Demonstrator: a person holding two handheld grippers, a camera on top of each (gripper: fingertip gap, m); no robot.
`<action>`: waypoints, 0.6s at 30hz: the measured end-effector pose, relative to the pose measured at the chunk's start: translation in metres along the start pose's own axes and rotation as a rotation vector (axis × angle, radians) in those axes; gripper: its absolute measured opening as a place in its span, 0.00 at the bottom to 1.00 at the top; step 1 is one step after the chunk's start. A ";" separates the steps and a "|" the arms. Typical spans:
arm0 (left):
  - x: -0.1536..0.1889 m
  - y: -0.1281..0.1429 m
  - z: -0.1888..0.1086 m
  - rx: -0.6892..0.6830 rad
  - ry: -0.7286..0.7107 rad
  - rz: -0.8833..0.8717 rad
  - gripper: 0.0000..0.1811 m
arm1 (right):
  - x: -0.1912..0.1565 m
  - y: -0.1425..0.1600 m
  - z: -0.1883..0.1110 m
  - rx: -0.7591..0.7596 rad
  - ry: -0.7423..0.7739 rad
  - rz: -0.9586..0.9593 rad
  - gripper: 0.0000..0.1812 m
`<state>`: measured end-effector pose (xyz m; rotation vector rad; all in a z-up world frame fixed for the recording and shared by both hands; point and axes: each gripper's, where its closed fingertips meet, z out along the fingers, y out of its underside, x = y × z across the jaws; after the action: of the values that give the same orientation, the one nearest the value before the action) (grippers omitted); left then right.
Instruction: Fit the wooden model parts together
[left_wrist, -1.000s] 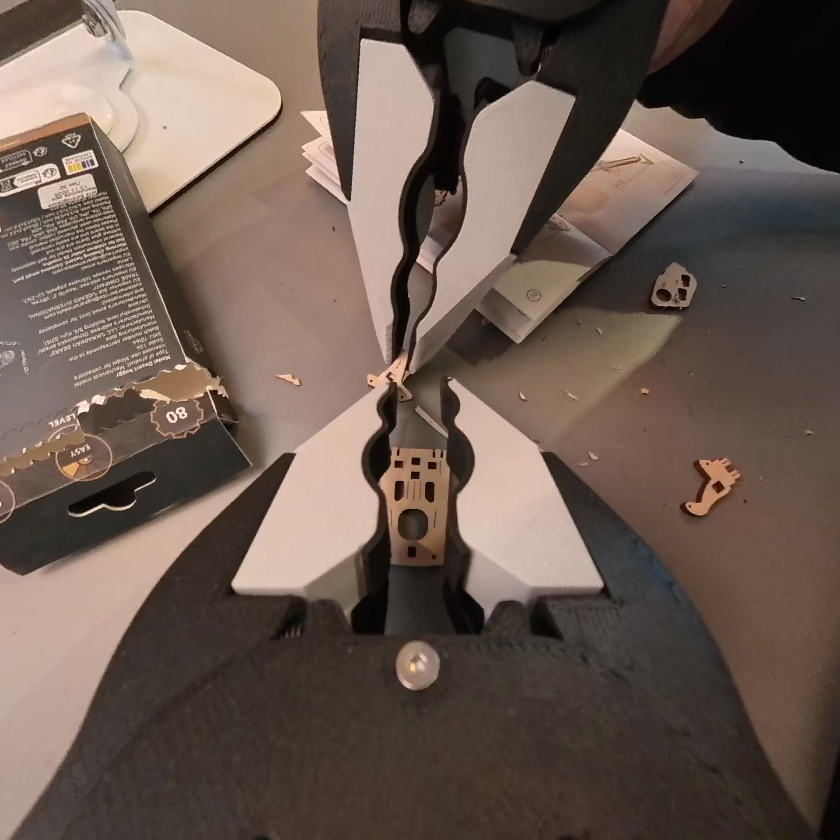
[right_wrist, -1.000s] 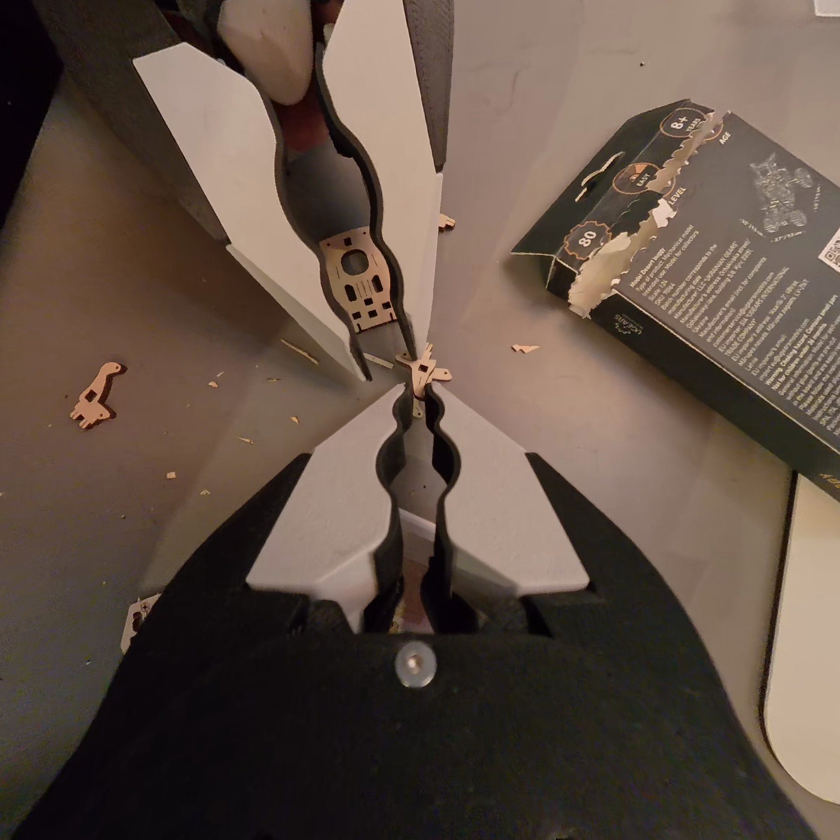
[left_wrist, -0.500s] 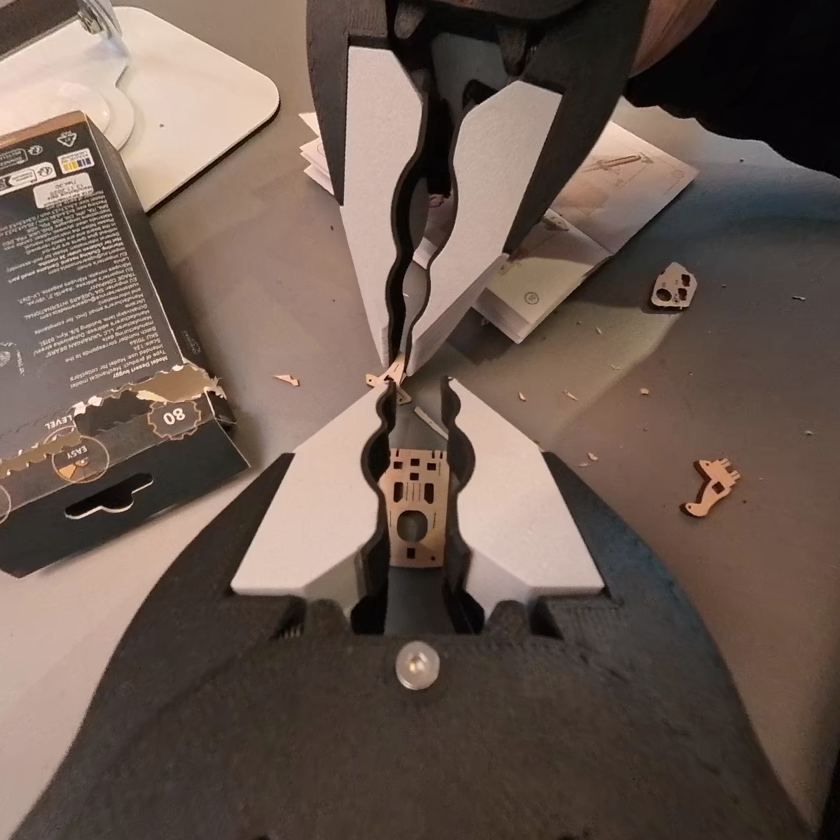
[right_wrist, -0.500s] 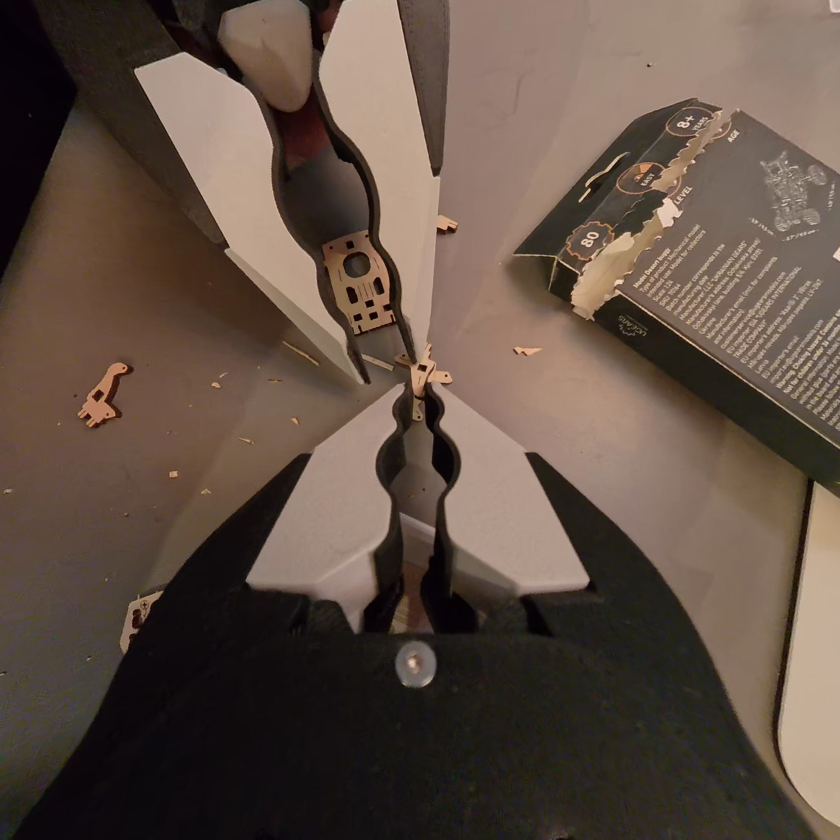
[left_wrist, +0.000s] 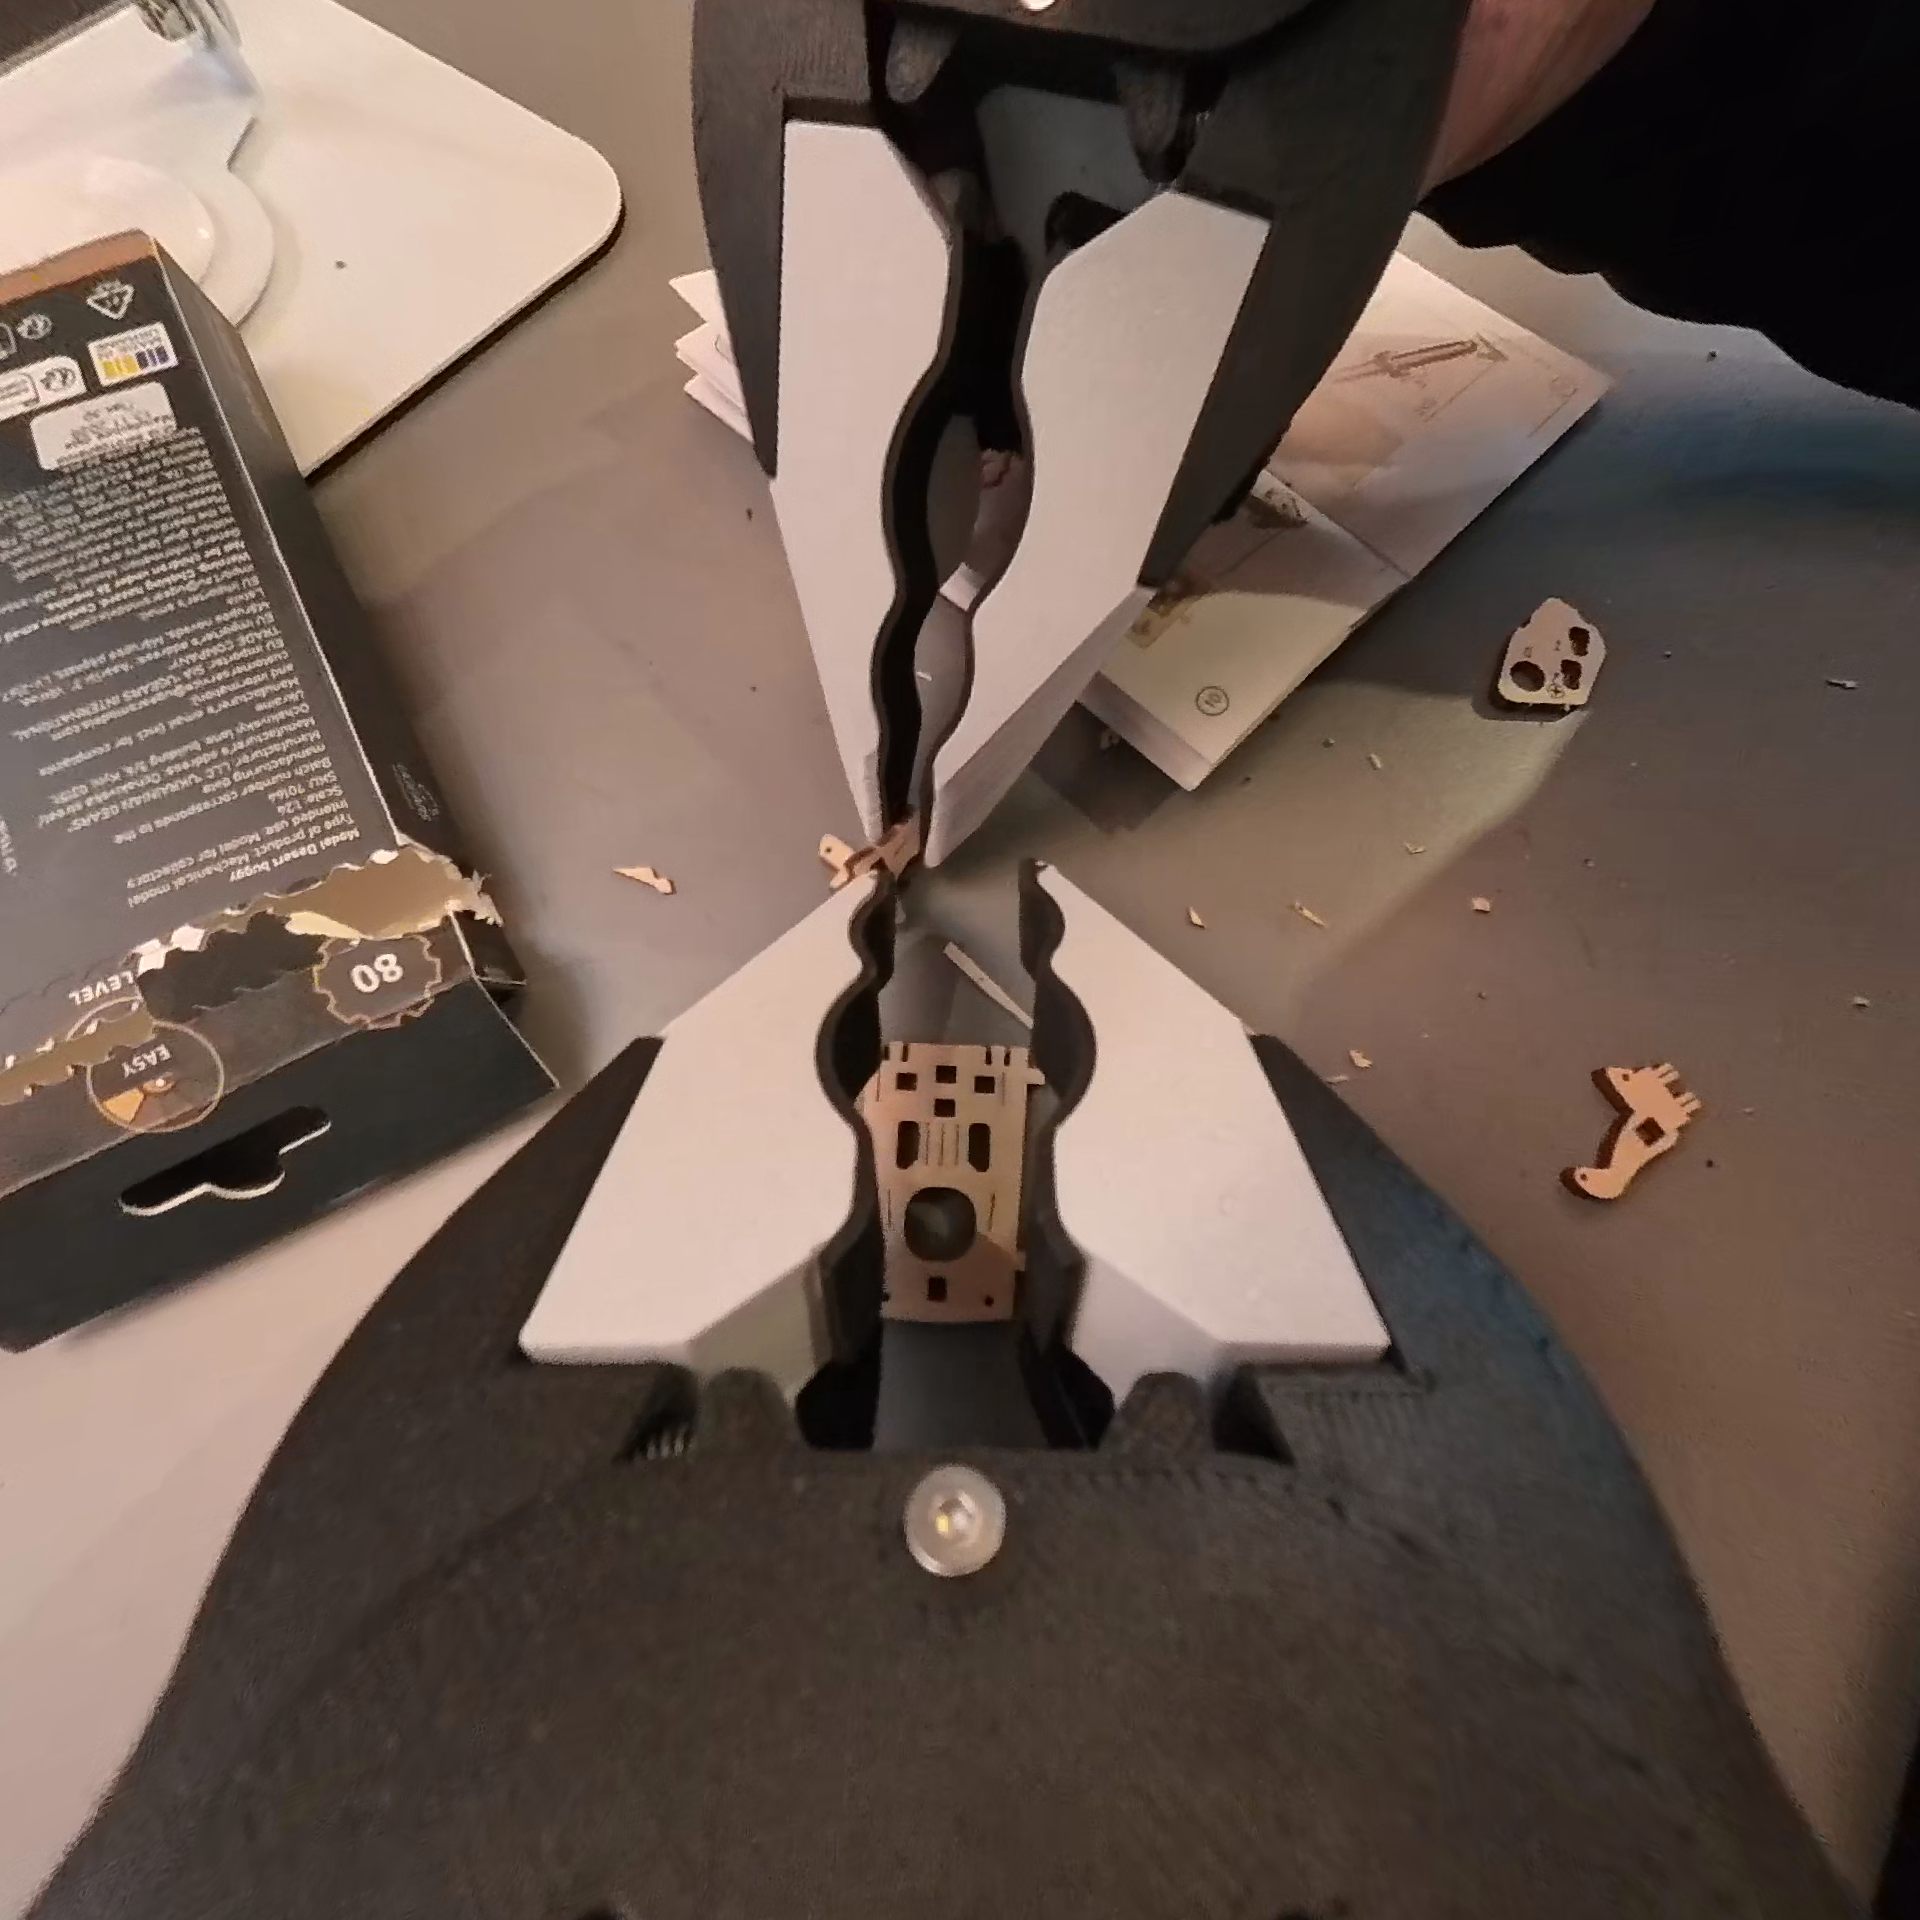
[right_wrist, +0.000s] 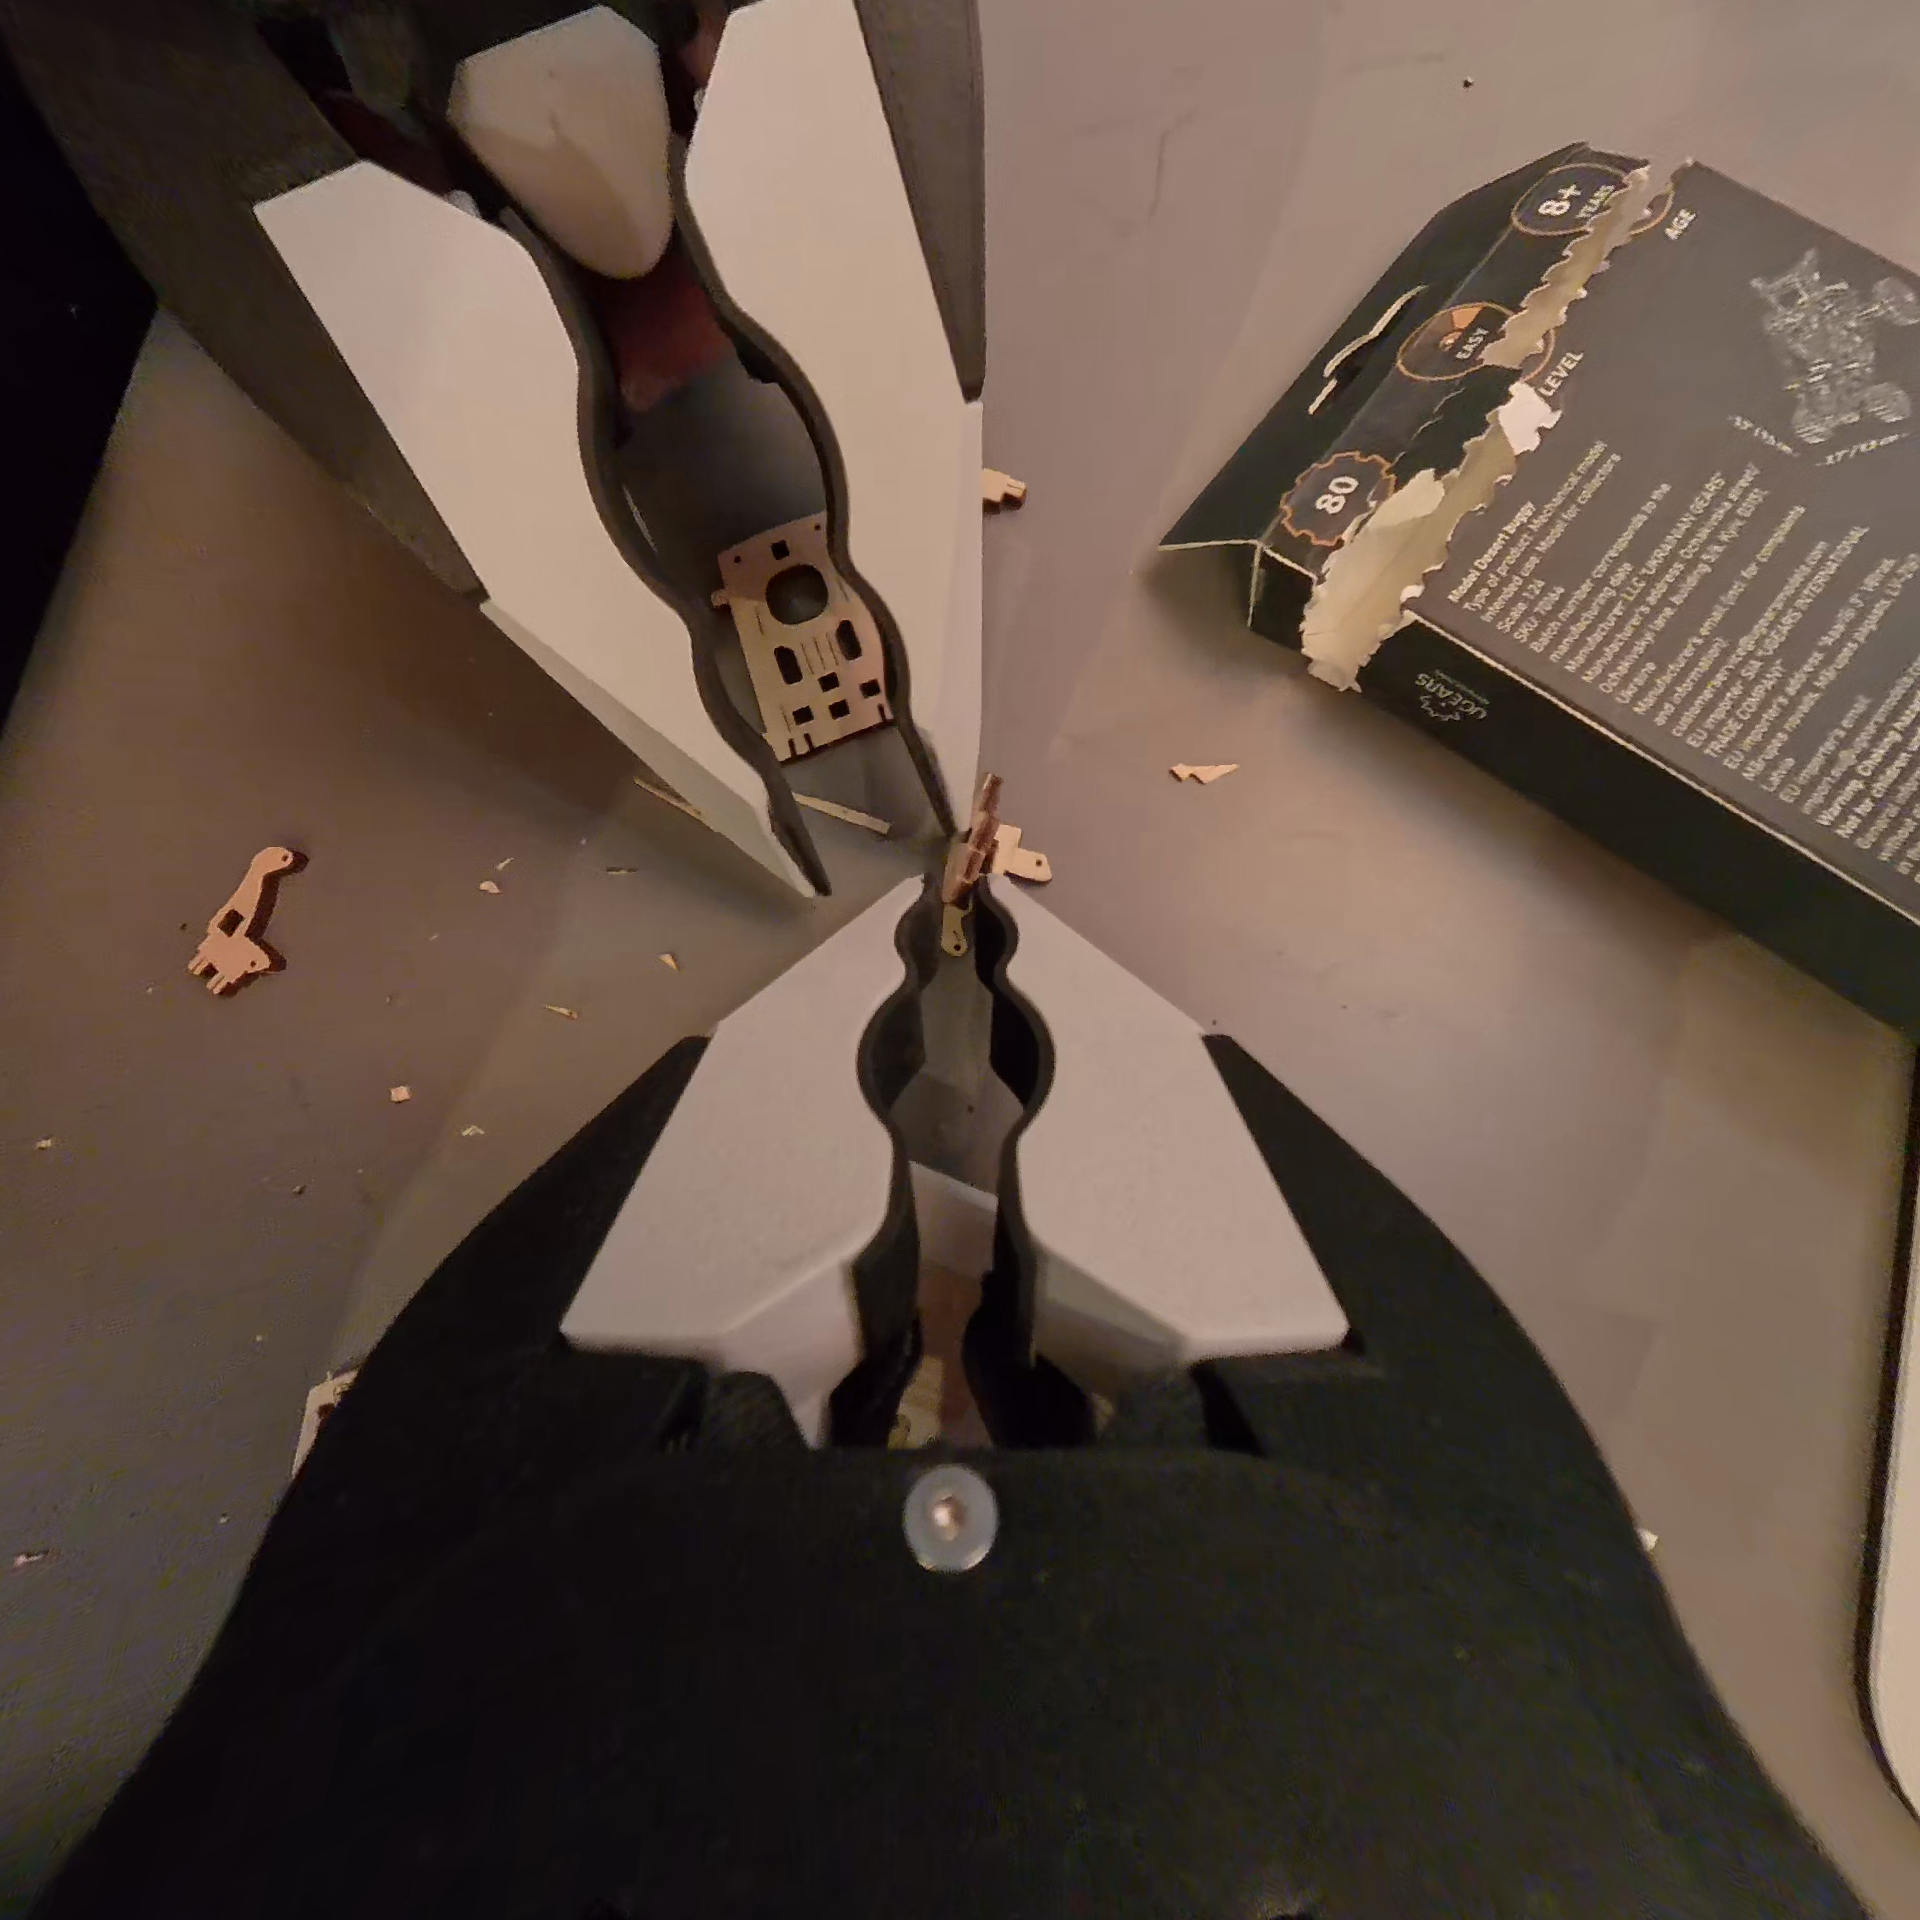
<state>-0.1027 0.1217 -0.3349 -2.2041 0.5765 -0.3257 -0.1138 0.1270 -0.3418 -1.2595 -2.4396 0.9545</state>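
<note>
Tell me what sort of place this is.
Probably a desk or hobby worktable indoors. A torn-open black kit box and a folded instruction booklet lie on the grey tabletop, with loose laser-cut wooden parts and wood chips scattered around.

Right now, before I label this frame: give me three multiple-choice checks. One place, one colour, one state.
1. Where is the slotted wooden plate?
A. lying loose
B. between the fingers of the left tongs
C. in the right tongs

2. What colour is the torn-open box?
A. white
B. red
C. black

3. What state are the right tongs in?
A. shut on a small wooden part
B. wide open and empty
C. open around the plate

Answers:
1 B: the plate sits wedged between the left fingers, well behind their tips.
2 C: the box's printed faces are black.
3 A: the right tips pinch the small part, right at the left tongs' tips.
</note>
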 end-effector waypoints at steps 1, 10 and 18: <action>0.000 0.000 0.000 0.000 -0.002 0.000 0.12 | 0.000 0.000 -0.001 0.000 0.001 0.002 0.01; -0.001 -0.001 0.002 -0.002 -0.011 0.019 0.13 | 0.001 0.001 -0.005 0.013 0.012 0.025 0.03; -0.001 -0.003 0.004 -0.005 -0.023 0.040 0.13 | 0.003 0.008 -0.003 -0.012 0.011 0.042 0.06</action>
<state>-0.1010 0.1269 -0.3351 -2.1951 0.6083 -0.2780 -0.1089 0.1336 -0.3451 -1.3218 -2.4234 0.9429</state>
